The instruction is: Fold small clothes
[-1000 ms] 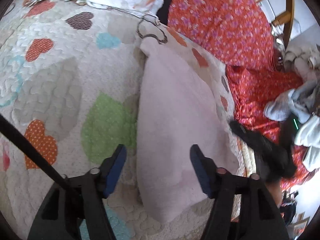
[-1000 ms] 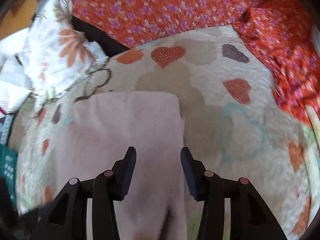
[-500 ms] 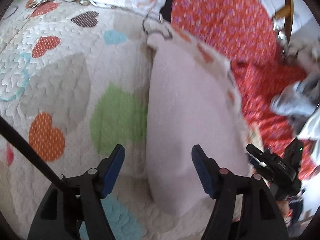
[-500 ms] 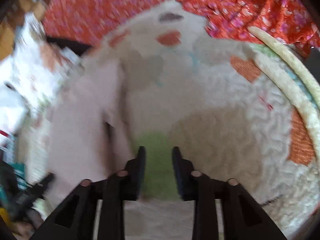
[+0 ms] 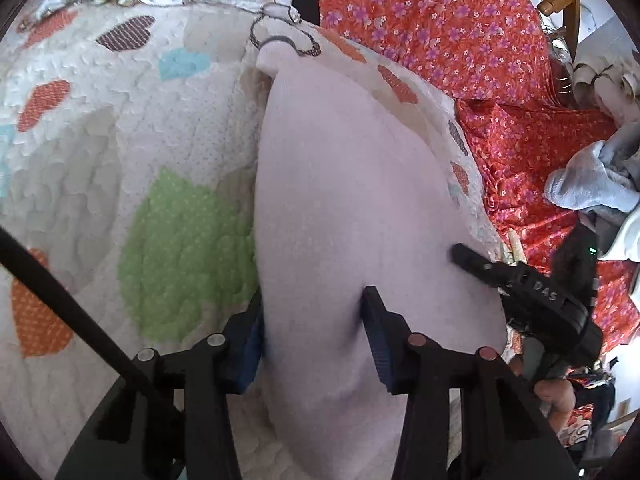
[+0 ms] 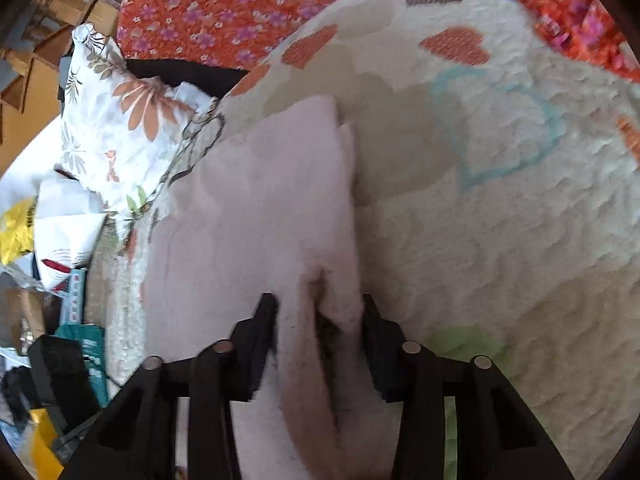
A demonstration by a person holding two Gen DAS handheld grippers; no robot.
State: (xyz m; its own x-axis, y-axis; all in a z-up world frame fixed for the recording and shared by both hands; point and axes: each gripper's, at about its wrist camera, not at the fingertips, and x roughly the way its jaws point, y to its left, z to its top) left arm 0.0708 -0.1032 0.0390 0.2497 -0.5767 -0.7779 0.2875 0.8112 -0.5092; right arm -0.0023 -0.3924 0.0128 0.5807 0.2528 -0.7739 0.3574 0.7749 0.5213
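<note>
On the heart-patterned quilt (image 5: 100, 152) the pale pink garment (image 5: 352, 184) lay flat, already doubled into a long strip, near the quilt's edge beside the red flowered sheet (image 5: 440, 20). A second ago both tools hovered above the garment with wider jaws; now they had come down to its near end. The left gripper (image 5: 312, 344) had just been closing, and its jaws stood narrow around the garment's left edge, with cloth bunching between them. The right gripper (image 6: 320, 336) had also just been closing over a raised wrinkle at the garment's right edge. I judge both were taking hold for the next fold.
</note>
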